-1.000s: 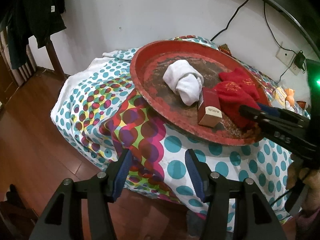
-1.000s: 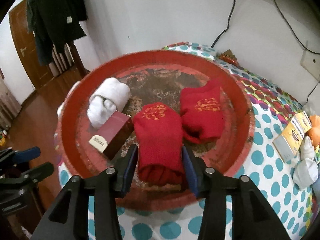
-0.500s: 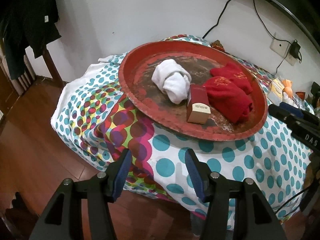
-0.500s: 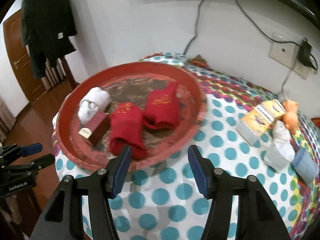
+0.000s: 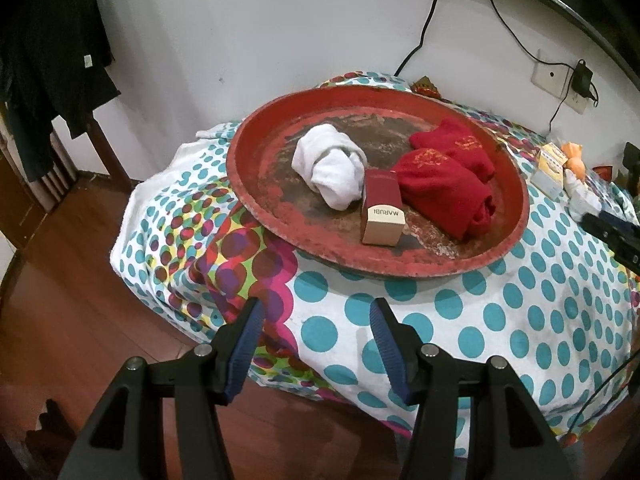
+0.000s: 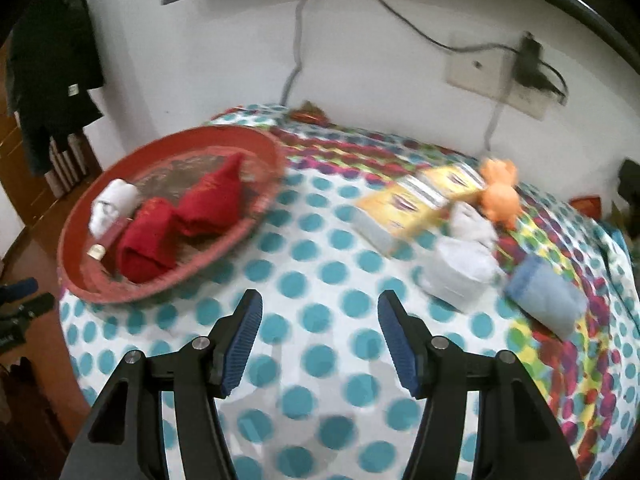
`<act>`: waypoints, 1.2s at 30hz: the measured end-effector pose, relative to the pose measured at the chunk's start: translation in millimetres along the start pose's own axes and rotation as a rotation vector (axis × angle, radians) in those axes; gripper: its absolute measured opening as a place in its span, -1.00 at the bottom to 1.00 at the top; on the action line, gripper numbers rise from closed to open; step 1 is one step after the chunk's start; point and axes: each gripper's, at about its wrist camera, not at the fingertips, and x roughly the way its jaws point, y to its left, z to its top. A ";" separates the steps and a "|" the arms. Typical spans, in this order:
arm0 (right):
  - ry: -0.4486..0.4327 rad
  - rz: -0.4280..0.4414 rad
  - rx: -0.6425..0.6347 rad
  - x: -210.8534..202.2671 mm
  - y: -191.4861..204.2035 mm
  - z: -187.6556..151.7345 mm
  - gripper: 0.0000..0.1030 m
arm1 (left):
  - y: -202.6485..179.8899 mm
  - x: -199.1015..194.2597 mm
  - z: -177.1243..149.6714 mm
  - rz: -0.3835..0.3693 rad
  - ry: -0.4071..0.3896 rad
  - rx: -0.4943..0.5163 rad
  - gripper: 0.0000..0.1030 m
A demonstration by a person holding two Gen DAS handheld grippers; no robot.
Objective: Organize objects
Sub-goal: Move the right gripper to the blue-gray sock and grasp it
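Left gripper (image 5: 316, 312): jaws wide, holding nothing, off the near edge of the polka-dot cloth (image 5: 500, 320).
Right gripper (image 6: 320, 306): jaws wide, empty, over the cloth's near edge.
Red tray (image 5: 256, 200): at the cloth's left end; holds a rolled white sock (image 5: 332, 168), a maroon box (image 5: 382, 214) and two red socks (image 5: 444, 188).
Outside the tray: yellow box (image 6: 404, 206), orange toy (image 6: 500, 196), white socks (image 6: 460, 264) and blue sock (image 6: 544, 296) toward the right end, blurred.

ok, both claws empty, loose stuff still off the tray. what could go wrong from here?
1. The red tray seems to overhang the table corner; pressing its near rim might tip it.
2. The right view is motion-blurred, so a grab at the white socks could miss.
3. The orange toy touches the socks and may get dragged.
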 end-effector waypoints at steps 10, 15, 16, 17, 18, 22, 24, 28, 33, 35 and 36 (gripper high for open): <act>0.016 -0.108 0.130 -16.7 -109.0 -39.1 0.32 | -22.1 -8.2 -0.6 -0.028 0.007 0.050 0.10; 0.012 -0.154 0.218 -27.8 -162.6 -51.9 0.35 | -42.1 -12.3 -1.8 -0.023 0.007 0.110 0.10; 0.012 -0.159 0.229 -29.1 -170.5 -53.0 0.38 | -45.1 -15.0 -2.4 -0.022 0.002 0.114 0.10; 0.011 -0.166 0.239 -29.8 -178.7 -53.9 0.39 | -49.2 -19.3 -3.6 -0.030 -0.006 0.119 0.10; 0.007 -0.172 0.245 -30.1 -185.2 -54.3 0.43 | -53.1 -23.0 -4.7 -0.045 -0.011 0.129 0.10; -0.004 -0.168 0.250 -23.3 -202.5 -50.3 0.58 | -72.4 -30.4 -9.0 -0.089 0.000 0.183 0.10; 0.001 -0.168 0.233 -16.3 -205.7 -47.0 0.59 | -84.4 -29.7 -10.7 -0.112 0.017 0.207 0.10; 0.020 -0.150 0.211 0.3 -211.5 -39.4 0.62 | -104.5 -24.9 -13.1 -0.144 0.048 0.228 0.10; 0.050 -0.127 0.202 18.2 -223.7 -30.6 0.62 | -133.6 -19.7 -12.3 -0.170 0.072 0.278 0.10; 0.056 -0.115 0.195 24.1 -226.6 -27.4 0.62 | -145.7 -15.0 -10.3 -0.188 0.090 0.289 0.10; 0.060 -0.115 0.189 26.9 -226.6 -26.0 0.62 | -150.5 -13.1 -9.1 -0.193 0.096 0.291 0.10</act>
